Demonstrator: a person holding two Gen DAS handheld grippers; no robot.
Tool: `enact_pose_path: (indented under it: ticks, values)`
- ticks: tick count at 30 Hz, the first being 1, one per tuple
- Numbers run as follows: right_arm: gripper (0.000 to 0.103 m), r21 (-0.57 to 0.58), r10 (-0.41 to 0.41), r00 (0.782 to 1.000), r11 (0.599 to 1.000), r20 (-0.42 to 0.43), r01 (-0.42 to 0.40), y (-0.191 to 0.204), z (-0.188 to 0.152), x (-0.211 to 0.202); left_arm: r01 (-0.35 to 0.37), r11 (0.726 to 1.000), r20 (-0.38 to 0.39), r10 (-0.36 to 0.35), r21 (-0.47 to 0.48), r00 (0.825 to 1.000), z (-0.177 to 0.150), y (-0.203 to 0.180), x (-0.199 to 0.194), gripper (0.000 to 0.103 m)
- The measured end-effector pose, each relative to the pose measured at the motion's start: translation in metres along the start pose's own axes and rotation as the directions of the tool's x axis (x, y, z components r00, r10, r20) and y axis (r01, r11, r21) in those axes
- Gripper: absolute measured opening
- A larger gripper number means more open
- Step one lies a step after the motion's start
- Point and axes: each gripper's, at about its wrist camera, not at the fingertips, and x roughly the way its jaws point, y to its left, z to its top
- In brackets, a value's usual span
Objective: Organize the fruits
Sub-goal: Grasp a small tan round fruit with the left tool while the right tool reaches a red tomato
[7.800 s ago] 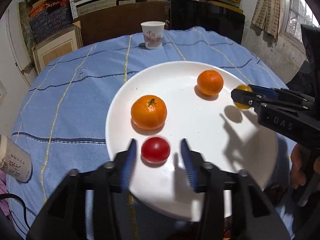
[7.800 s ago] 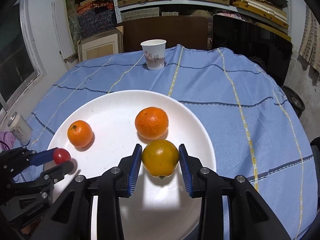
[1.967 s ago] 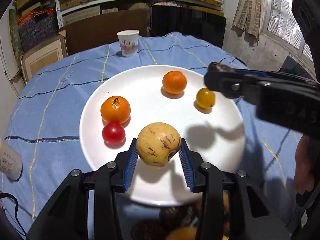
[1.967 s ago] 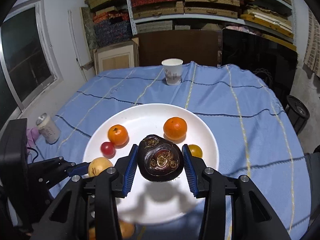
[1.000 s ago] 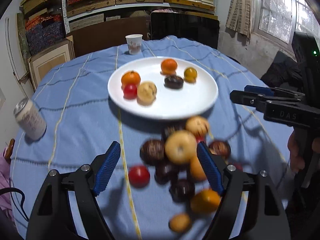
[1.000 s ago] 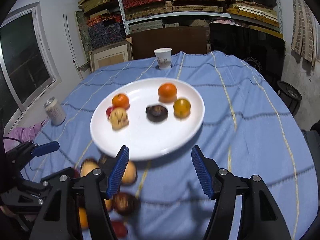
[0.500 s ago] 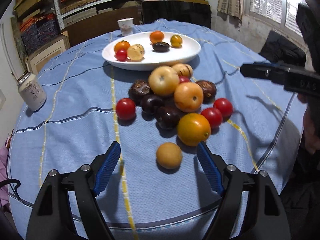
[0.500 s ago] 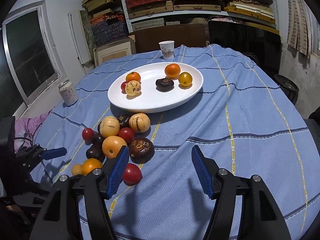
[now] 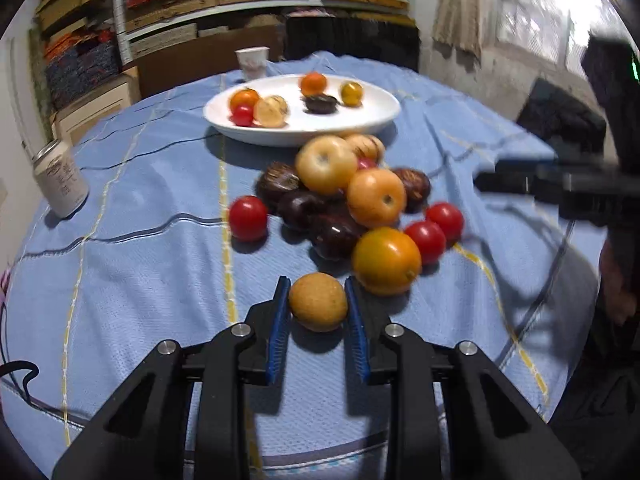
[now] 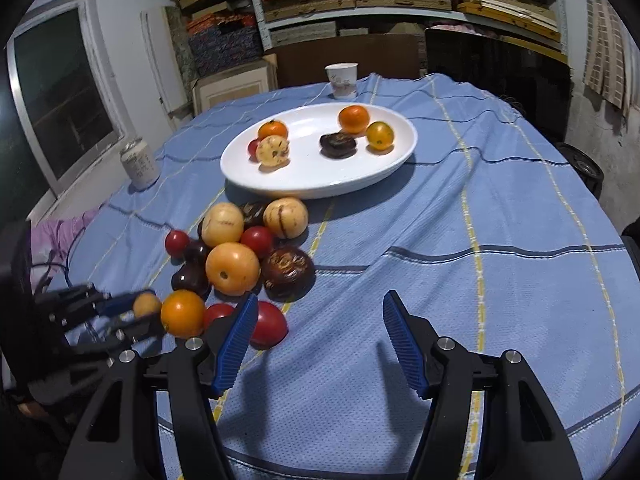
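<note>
Left gripper clamped; right gripper jaws apart.

- My left claw is matte black plastic with 2 angular fingers, each lined inside with a ribbed blue pad.
- Round silver screws sit on its knuckles, 2 per side.
- My right claw is built alike: black frame, ribbed blue pads, silver screws.

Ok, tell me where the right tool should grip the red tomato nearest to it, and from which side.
Grip the smooth round red tomato across its widest middle, coming from above and its bare right side. The open right tool already has one finger beside it; its left is crowded by another tomato and an orange fruit.
</note>
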Motion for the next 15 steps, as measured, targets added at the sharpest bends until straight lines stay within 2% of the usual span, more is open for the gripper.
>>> enact_pose_path:
  ticks: [3, 6, 11, 15]
  values:
    - [0.049, -0.046, -0.001, 0.999, 0.999, -0.046, -0.001, 0.008, -0.004, 0.012, 0.016, 0.998, -0.002, -0.016, -0.06, 1.0, 0.001, 0.01, 0.0, 0.027]
    - [0.041, -0.056, 0.017, 0.999, 0.998, -0.033, -0.019, 0.012, -0.006, 0.013, 0.022, 0.998, -0.008, -0.023, -0.061, 1.0, 0.001, 0.01, 0.001, 0.027]
    - [0.039, -0.086, 0.086, 0.995, 0.992, -0.052, -0.09, 0.022, -0.008, 0.012, 0.027, 0.999, -0.015, -0.028, -0.043, 1.0, 0.002, 0.007, 0.004, 0.027]
    - [0.039, -0.111, 0.083, 0.994, 0.99, -0.07, -0.091, 0.029, -0.009, 0.018, 0.032, 0.999, -0.019, -0.033, -0.04, 0.999, 0.0, 0.006, 0.004, 0.027]
